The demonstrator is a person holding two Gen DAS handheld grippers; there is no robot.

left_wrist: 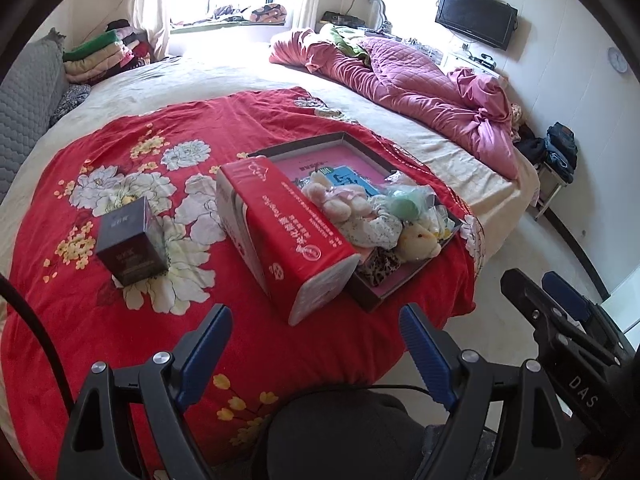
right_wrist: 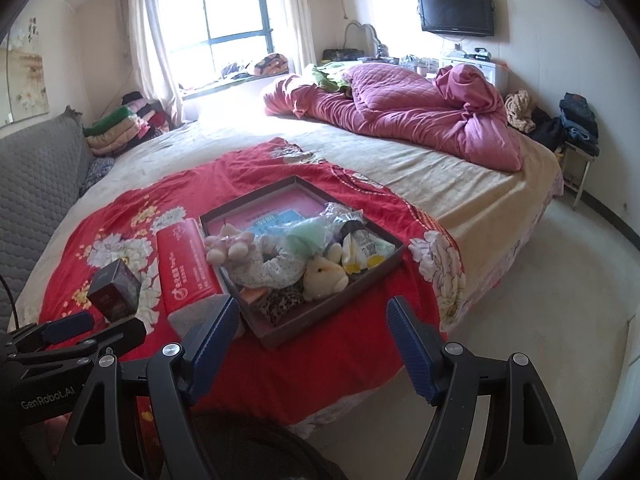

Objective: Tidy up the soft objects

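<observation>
The left gripper (left_wrist: pixel 316 332) and right gripper (right_wrist: pixel 312 328) both hover with jaws apart, empty, above the near edge of the bed (right_wrist: pixel 460 172). The soft toys (right_wrist: pixel 280 260) lie heaped in the shallow box (right_wrist: pixel 360 280) on the red floral sheet (left_wrist: pixel 120 320), near the bed's near right corner. A red tissue pack (left_wrist: pixel 280 232) touches the box's left side; a dark carton (left_wrist: pixel 132 244) stands apart, further left.
</observation>
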